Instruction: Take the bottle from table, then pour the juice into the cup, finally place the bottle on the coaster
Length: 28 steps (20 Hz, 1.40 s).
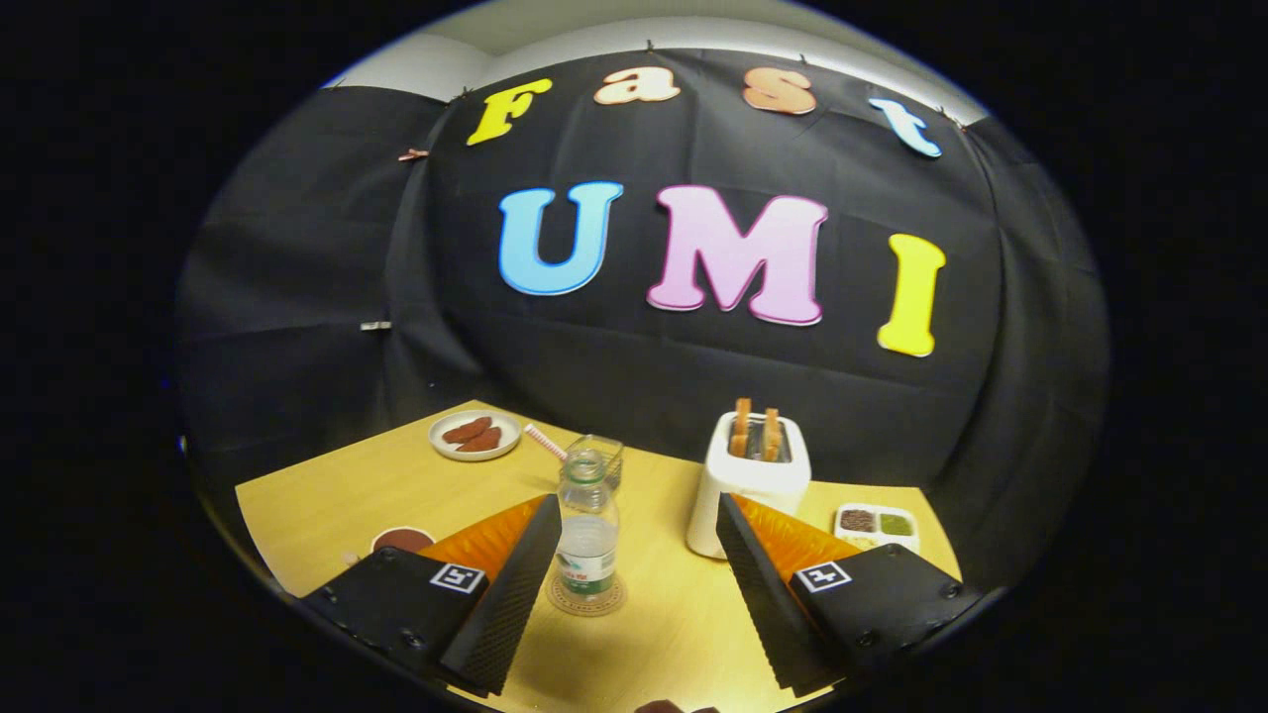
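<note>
**Clerk:** Item one, far left of the table?

**Operator:** From my seat I log a pale wooden table (376, 495). Near its left front edge, a small round dish with dark brown contents (401, 540), partly hidden behind the gripper's left finger. Further back, a white round plate holding reddish-brown sausage-like pieces (475, 435).

**Clerk:** Item two, the gripper?

**Operator:** Black two-finger gripper with orange backing (627, 584). I record its fingers spread wide apart, pressing on nothing. The left finger's ribbed pad (510, 589) stands just beside the bottle; whether it touches, I cannot tell.

**Clerk:** Item three, the task goods?

**Operator:** Clear plastic bottle, cap off, with a white and green label (587, 525), upright between the fingers, closer to the left one. It stands on a round tan woven coaster (586, 597). Just behind it, a clear glass cup (599, 458) with a red-and-white striped straw (544, 442) leaning out to the left. I cannot tell the liquid level in either.

**Clerk:** Item four, right side?

**Operator:** White two-slot toaster with two browned toast slices standing up (750, 470), beyond the right finger. Far right, a white divided tray with dark and green fillings (877, 525), just ahead of that finger's mount.
</note>
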Each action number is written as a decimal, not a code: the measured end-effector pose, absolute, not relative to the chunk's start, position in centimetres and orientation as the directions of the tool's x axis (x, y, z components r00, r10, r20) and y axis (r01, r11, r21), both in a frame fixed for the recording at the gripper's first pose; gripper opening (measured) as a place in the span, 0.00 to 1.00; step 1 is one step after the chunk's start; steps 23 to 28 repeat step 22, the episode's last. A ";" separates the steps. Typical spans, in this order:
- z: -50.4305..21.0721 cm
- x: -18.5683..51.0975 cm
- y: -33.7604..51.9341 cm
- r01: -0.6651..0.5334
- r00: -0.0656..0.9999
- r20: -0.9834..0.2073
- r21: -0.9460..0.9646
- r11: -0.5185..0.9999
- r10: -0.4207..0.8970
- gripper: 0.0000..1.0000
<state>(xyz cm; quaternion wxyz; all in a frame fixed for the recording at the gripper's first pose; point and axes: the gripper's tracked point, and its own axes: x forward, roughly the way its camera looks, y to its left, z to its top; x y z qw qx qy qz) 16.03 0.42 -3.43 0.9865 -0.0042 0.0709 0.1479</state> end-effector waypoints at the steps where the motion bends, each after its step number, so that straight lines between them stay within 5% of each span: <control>1: -2.0 15.2 -0.5 -0.264 0.957 -0.125 0.011 0.965 0.263 0.97; 17: 8.0 -2.5 -15.5 0.047 0.998 -0.042 -0.018 0.999 -0.048 0.97; 28: 7.5 -3.6 -17.7 0.061 0.997 -0.050 0.059 0.996 -0.058 0.97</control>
